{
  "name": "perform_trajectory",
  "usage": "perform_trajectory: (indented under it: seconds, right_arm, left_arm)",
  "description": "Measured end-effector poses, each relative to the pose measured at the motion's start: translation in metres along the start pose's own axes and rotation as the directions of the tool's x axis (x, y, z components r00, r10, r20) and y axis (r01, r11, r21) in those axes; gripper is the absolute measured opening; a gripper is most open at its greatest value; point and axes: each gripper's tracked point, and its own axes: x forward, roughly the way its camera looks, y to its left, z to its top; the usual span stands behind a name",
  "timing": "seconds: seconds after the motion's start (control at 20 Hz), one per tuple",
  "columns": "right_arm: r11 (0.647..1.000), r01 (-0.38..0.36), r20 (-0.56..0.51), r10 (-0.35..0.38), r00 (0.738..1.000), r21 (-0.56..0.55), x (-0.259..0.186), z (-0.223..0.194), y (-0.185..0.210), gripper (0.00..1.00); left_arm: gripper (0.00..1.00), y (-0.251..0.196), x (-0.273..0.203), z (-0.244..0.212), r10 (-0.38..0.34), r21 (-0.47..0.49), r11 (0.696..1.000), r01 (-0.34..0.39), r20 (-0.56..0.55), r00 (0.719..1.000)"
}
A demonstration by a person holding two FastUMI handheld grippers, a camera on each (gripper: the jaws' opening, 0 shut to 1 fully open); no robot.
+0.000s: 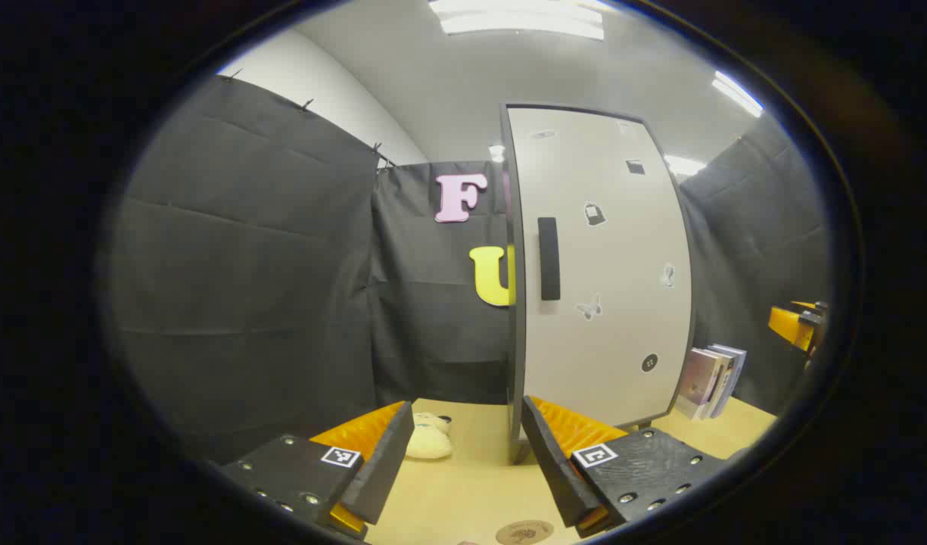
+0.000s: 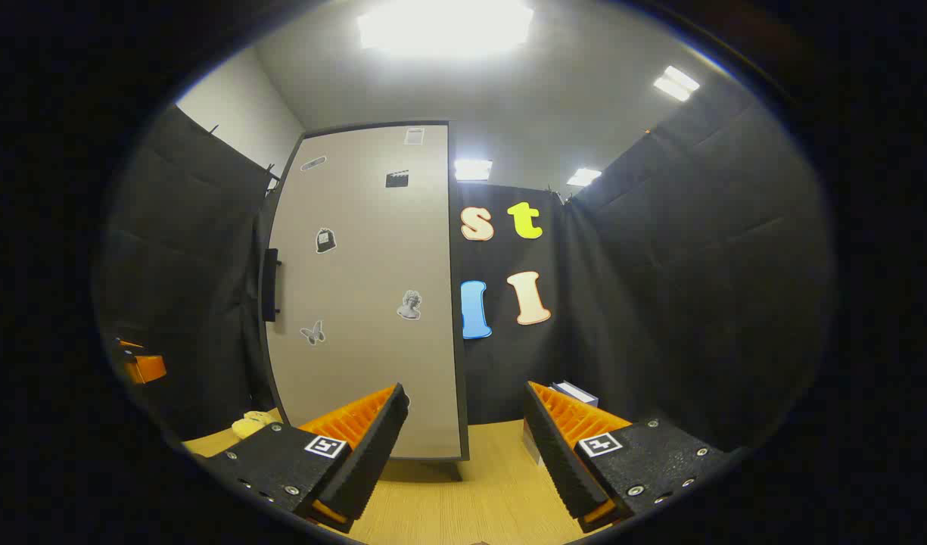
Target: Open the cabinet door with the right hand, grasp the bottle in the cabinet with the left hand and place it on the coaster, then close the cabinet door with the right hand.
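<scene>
We see both grippers, left gripper (image 1: pixel 467 439) and right gripper (image 2: pixel 467 420), spread empty before the closed pale grey cabinet door (image 1: pixel 603 303); our left gripper view adds a round brown coaster (image 1: pixel 524 532).

Left tool (image 1: pixel 467 454) gapes empty before the closed cabinet door (image 1: pixel 599 265).

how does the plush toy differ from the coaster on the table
In the left gripper view, the plush toy is pale cream, rounded and puffy, lying far back near the cloth wall. The coaster is a flat brown disc with a dark print, lying close to the camera, ahead of the open left gripper. The toy sits left of the cabinet; the coaster lies nearer its front. Both rest on the wooden table, untouched.
</scene>
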Motion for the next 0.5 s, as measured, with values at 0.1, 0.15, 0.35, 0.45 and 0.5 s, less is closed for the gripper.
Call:
perform_trajectory:
  seconds: [0.1,0.15,0.35,0.45,0.5]
  right_arm:
    - [1.0,0.0,0.0,0.0,1.0,0.0,0.0011,0.0007,-0.0002,0.95]
    - [1.0,-0.001,-0.002,0.001,1.0,0.0,0.0015,0.0004,0.0001,0.95]
    - [1.0,0.001,-0.003,-0.001,1.0,0.002,0.0037,-0.0001,-0.0008,0.95]
    - [1.0,0.0,-0.011,0.0,1.0,0.007,0.0043,-0.0031,0.0011,0.95]
    - [1.0,-0.002,-0.017,0.002,1.0,0.009,0.0042,-0.0051,0.0,0.95]
  left_arm:
    - [0.89,-0.0001,0.0012,0.0004,0.001,0.007,1.0,-0.001,0.0,1.0]
    - [0.89,0.0006,0.0012,-0.0016,0.002,0.011,1.0,-0.001,-0.003,1.0]
    - [0.89,0.0006,0.002,0.003,-0.002,0.013,1.0,0.002,0.005,1.0]
    - [0.86,-0.0007,0.0024,0.0022,0.0,0.013,1.0,0.0,0.005,1.0]
    - [0.89,-0.0001,0.0032,0.0019,0.001,0.011,1.0,-0.001,0.007,1.0]
